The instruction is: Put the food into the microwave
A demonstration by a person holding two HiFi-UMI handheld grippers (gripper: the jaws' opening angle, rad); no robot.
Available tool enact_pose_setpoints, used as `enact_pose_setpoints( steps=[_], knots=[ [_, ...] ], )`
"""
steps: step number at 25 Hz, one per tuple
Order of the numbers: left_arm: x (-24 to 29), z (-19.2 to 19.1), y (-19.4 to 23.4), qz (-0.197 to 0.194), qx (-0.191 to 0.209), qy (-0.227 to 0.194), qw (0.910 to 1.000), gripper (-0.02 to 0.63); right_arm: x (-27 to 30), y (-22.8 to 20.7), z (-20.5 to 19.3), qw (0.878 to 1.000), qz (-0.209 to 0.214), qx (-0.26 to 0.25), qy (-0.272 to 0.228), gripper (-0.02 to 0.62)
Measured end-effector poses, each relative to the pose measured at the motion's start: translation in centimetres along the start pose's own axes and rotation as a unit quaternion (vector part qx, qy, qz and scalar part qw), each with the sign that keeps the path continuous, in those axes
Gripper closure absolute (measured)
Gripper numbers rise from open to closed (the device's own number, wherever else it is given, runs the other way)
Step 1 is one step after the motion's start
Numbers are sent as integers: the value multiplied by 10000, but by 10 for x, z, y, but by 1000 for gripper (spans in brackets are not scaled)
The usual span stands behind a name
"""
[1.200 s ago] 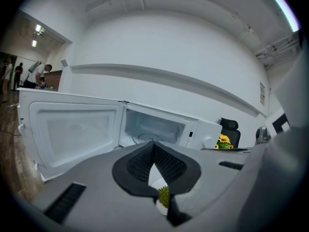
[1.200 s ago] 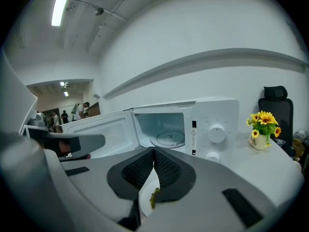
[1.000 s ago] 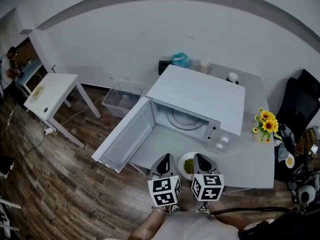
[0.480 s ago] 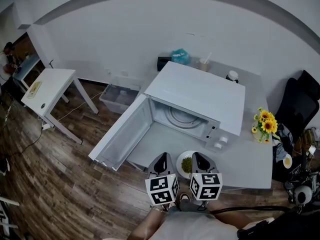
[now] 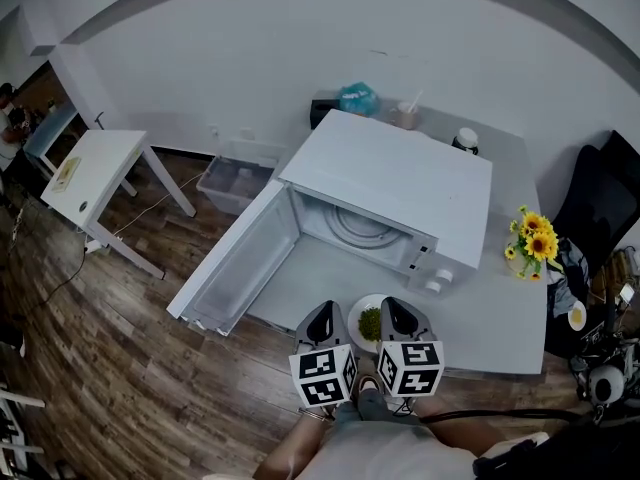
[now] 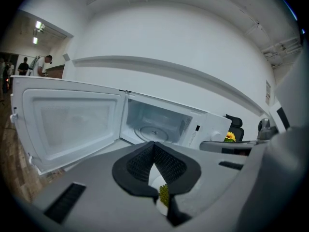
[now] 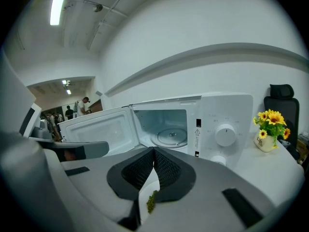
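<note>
The white microwave (image 5: 390,183) stands on the grey table (image 5: 500,318) with its door (image 5: 235,268) swung wide to the left, and its glass turntable (image 5: 355,226) is bare. A white plate of green food (image 5: 368,323) sits near the table's front edge. My left gripper (image 5: 325,314) is just left of the plate and my right gripper (image 5: 393,309) just right of it. Both are shut, with tips meeting, in the left gripper view (image 6: 154,145) and the right gripper view (image 7: 154,151). A sliver of the plate (image 7: 147,197) shows below the jaws. Contact with the plate cannot be told.
A vase of sunflowers (image 5: 533,243) stands at the table's right, beside a black chair (image 5: 600,208). Cups and a blue bag (image 5: 358,98) sit behind the microwave. On the wooden floor at left are a clear bin (image 5: 232,180) and a small white table (image 5: 95,183).
The head view has shifted a little, so the microwave sits slightly higher and further left. Both grippers stay shut either side of the plate. Nothing was taken hold of or let go.
</note>
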State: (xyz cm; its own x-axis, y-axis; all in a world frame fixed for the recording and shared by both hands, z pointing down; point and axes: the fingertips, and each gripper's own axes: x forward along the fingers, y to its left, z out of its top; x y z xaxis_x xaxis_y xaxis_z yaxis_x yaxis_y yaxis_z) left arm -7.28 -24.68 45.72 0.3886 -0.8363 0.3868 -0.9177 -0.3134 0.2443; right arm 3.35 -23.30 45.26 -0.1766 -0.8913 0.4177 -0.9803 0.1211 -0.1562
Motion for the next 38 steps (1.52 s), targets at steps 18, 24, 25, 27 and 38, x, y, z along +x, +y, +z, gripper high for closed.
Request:
enact_pose_setpoints(
  steps=[18,24,25,27,38],
  knots=[
    [24,-55,-25,-293,-308,742,9963,535,5,-38,-34,9989,-74,391,248,558],
    [32,-87,-15,-180,-357,1062,9935,535,9,-59,-69,9964,-314,568,554,558],
    [33,-92,-13,-161,-368,1116,9929,535,10,-62,-75,9957,-356,600,602,557],
    [36,-101,-10,-131,-383,1207,9919,535,11,-69,-86,9945,-435,660,680,557],
    [47,-145,-1,-58,-457,1544,9869,535,19,-89,-131,9895,-686,826,970,557]
  ],
)
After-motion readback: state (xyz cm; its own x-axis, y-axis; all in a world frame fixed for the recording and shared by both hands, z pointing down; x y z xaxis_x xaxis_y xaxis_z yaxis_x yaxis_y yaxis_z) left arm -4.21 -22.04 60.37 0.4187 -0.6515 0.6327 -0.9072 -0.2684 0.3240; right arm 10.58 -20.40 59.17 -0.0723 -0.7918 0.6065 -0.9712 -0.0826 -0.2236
